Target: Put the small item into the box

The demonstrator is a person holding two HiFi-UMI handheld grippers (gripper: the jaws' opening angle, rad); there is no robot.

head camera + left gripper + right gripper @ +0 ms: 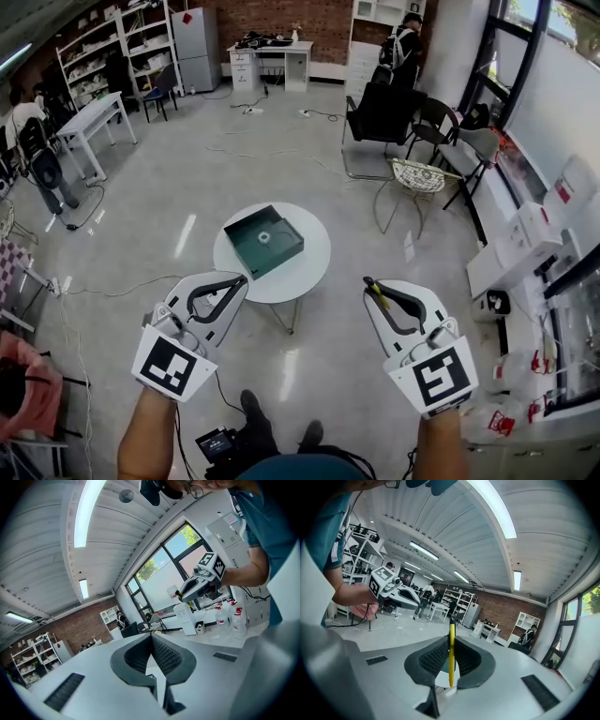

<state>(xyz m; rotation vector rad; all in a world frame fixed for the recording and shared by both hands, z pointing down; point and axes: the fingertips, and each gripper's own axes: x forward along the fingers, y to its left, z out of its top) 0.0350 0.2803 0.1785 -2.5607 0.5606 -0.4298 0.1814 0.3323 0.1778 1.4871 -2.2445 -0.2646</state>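
Right gripper view shows the thin yellow stick-like item (451, 660) clamped upright between the two black ribbed jaws of the right gripper (368, 282), its upper end poking out past the jaw tips; in the head view only a short yellow bit shows at that gripper's tip, which hangs in the air on the near right of the round white table (314, 269), off its top; the dark green square box (283, 247) lies open on that table, turned cornerwise and set a little left of the table's middle; a small pale ring-shaped thing (265, 236) lies on the box floor, what it is I cannot tell; the left gripper (242, 278) is held on the near left of the table, its tip just at the table's edge in the picture, and the left gripper view shows its jaws pressed together with nothing between them; beyond the table to the right stand a white wire chair (418, 176) and black chairs (380, 117); loose cables (272, 155) trail over the grey floor beyond the table; far past the table a person (404, 47) stands by white cupboards.
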